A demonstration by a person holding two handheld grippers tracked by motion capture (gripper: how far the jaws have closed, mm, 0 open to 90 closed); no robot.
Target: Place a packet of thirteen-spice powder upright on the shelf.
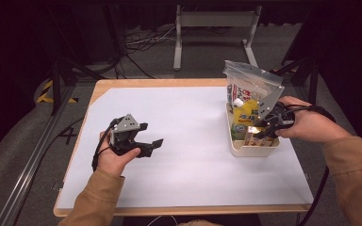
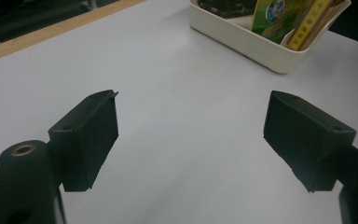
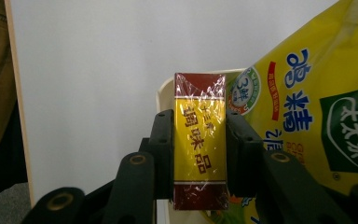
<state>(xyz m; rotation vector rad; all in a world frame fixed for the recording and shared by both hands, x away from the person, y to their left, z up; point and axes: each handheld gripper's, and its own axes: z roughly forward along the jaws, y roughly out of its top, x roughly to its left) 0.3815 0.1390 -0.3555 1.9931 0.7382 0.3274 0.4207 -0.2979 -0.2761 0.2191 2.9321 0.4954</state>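
Observation:
A cream bin point(image 1: 254, 149) stands at the right of the white table and holds a yellow seasoning pouch point(image 1: 245, 113), a clear zip bag point(image 1: 250, 82) and a yellow and red wrapped box point(image 1: 251, 135). My right gripper point(image 1: 264, 128) is shut on that box point(image 3: 199, 144), its jaws pressing both long sides at the bin's near end. The yellow pouch point(image 3: 317, 116) lies just right of the box in the right gripper view. My left gripper point(image 1: 150, 144) hovers open over the table's left half, nothing between its jaws point(image 2: 191, 135). The bin point(image 2: 256, 44) shows far ahead of it.
The white table top point(image 1: 188, 141) has a wooden edge point(image 1: 160, 83) at the back. A metal stand's legs and cables lie on the floor beyond. Both tan-sleeved forearms enter from the bottom.

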